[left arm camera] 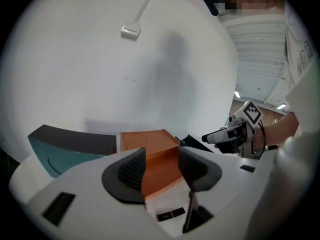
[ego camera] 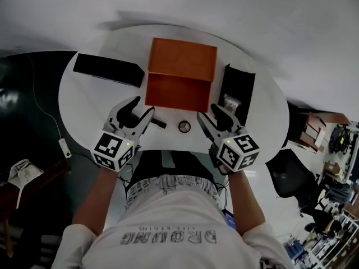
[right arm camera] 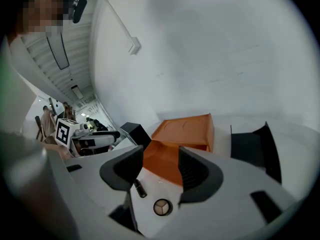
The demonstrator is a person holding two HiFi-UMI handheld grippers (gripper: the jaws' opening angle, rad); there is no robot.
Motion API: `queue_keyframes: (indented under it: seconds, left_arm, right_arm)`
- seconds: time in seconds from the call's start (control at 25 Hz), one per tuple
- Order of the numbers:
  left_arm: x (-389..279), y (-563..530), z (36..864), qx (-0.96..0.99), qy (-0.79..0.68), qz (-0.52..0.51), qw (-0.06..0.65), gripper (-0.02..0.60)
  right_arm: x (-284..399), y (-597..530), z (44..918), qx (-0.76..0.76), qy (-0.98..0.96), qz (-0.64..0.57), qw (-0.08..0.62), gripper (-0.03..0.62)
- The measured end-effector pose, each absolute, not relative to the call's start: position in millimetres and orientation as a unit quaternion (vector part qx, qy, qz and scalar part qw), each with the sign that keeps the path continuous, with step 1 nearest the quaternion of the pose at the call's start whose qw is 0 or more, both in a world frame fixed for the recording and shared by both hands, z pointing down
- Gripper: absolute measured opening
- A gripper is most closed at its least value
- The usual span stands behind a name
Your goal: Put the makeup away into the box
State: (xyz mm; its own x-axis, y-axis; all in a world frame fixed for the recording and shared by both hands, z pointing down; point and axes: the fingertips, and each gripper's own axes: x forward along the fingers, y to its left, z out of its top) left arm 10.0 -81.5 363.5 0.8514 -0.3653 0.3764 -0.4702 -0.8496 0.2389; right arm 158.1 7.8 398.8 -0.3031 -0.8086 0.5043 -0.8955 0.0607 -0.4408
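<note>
An orange box (ego camera: 178, 91) stands open in the middle of the round white table (ego camera: 84, 102), its lid (ego camera: 182, 58) tipped back. In front of it lie a black lipstick tube (ego camera: 159, 123) and a small round compact (ego camera: 184, 126). My left gripper (ego camera: 141, 110) hovers just left of the tube, open and empty. Right of the compact is my right gripper (ego camera: 211, 115), also open and empty. In the left gripper view, the left gripper (left arm camera: 161, 166) frames the box (left arm camera: 150, 149), with the tube (left arm camera: 171, 214) below. The right gripper (right arm camera: 159, 169) looks over the compact (right arm camera: 161, 207) and tube (right arm camera: 139, 188).
A long black case (ego camera: 109, 70) lies at the table's back left. A black open case (ego camera: 238, 86) sits right of the box, with a small clear item (ego camera: 231, 101) at its near end. The table's near edge is at my waist.
</note>
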Motion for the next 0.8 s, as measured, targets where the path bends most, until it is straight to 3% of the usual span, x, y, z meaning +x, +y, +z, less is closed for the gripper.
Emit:
queue_keyframes:
  seconds: [0.8]
  left_arm:
    - [-10,-97,401,0.958,-0.134,0.193,0.166,0.216]
  right_arm:
    - [119,19,468,0.636,-0.655,0.398,0.091,0.232]
